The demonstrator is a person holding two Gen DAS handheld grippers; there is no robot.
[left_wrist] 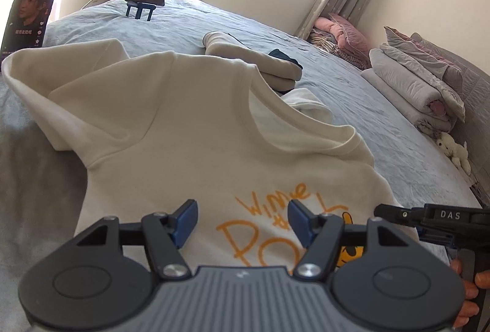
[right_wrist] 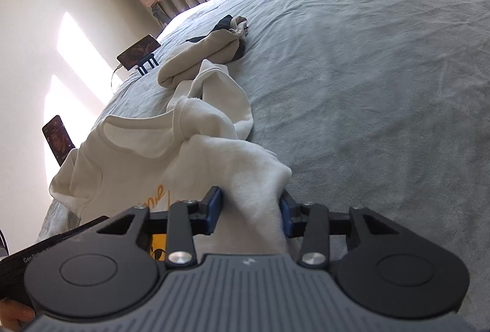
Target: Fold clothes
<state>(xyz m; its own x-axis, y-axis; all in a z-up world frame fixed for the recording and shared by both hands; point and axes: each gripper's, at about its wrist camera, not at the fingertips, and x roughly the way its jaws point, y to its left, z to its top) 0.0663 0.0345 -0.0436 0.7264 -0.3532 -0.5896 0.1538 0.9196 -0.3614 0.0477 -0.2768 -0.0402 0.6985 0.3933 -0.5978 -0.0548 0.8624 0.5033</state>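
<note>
Black linkage grippers (left_wrist: 242,217), blue pads (left_wrist: 186,220), silver screws, perhaps bare-skinned fingers (left_wrist: 468,292)

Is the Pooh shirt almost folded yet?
Not nearly. Looks done: one beige garment lies bundled farther up the bed. In hand: the cream sweatshirt lies spread and rumpled; the right claw is open around a bunched part, and the left claw hangs open over the print. Left: all folds.

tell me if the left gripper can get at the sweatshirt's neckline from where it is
Probably yes. The left gripper is open over the printed chest of the cream sweatshirt, and the neckline lies ahead of its fingers with only flat fabric between. The right gripper is off at the side fold.
</note>
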